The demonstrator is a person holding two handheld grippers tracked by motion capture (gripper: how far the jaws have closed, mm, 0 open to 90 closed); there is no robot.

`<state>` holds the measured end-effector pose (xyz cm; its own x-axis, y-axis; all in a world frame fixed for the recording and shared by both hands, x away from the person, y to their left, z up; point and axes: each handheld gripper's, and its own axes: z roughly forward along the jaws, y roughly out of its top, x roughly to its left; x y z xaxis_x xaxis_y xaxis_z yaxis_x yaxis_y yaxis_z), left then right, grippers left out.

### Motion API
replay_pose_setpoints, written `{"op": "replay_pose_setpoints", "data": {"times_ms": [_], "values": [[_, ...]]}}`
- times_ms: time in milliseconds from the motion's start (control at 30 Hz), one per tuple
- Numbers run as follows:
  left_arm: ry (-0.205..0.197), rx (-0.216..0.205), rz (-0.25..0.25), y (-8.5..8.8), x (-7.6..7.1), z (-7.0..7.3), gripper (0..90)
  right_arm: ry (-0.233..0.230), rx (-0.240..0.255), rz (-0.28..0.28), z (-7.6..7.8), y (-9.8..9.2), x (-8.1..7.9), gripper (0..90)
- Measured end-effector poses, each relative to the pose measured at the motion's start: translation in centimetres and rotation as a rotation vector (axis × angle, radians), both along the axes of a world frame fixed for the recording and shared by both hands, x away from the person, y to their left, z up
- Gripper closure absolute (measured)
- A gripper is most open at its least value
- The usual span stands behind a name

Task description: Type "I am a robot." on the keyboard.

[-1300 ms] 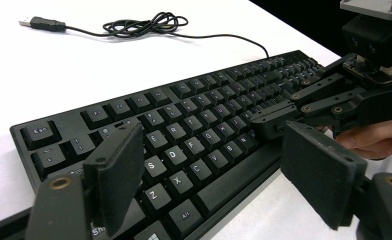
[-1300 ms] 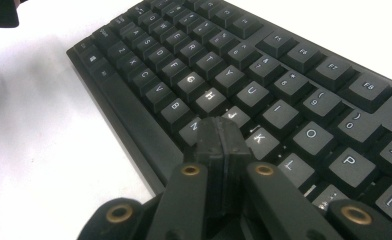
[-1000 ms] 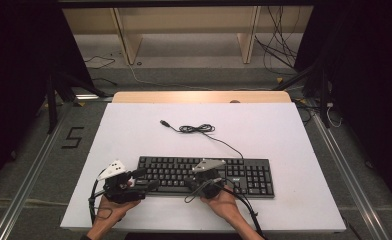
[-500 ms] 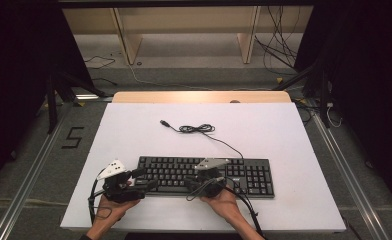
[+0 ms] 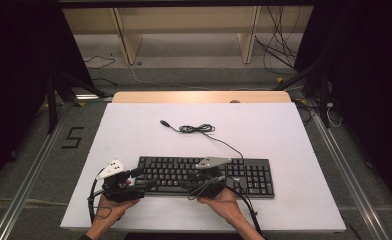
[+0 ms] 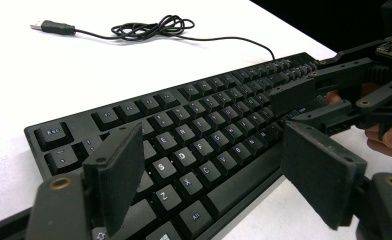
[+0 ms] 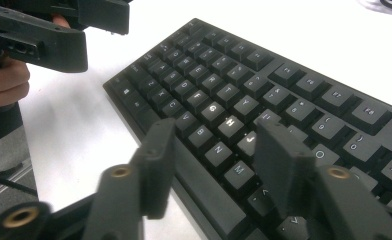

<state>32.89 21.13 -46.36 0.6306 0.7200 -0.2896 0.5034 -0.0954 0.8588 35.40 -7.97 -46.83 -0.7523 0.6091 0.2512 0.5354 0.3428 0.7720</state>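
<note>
- High view: the keyboard (image 5: 204,176) lies flat on the near half of the white table (image 5: 284,135), its cable (image 5: 196,129) coiled just beyond it.
- Left gripper (image 5: 143,179) sits at the keyboard's near-left corner, jaws spread wide, nothing between them.
- Left gripper view: those jaws frame the letter keys, both pads clear of them.
- Right gripper (image 5: 191,181) hovers over the middle of the near edge.
- Right gripper view: its jaws have just been opening, parted above the bottom letter row, gripping nothing.
</note>
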Motion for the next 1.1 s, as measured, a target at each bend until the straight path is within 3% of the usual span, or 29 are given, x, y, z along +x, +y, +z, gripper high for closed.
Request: {"op": "replay_pose_setpoints", "data": {"times_ms": [200,367,800,1100], "values": [[-0.003,-0.003,0.004,0.0,0.0,0.0,25.2,0.003,0.012,0.003,0.1,0.1,-0.1,44.8],[-0.002,-0.003,0.004,0.1,0.0,0.0,25.2,0.001,0.018,0.010,0.2,0.2,-0.4,46.0],[-0.001,-0.006,0.003,0.2,0.1,0.0,25.2,-0.022,0.008,0.030,0.1,0.4,-1.2,76.9],[0.000,-0.011,0.005,0.2,0.1,0.0,25.2,-0.016,-0.011,0.046,-0.3,0.6,-1.4,88.0]]}}
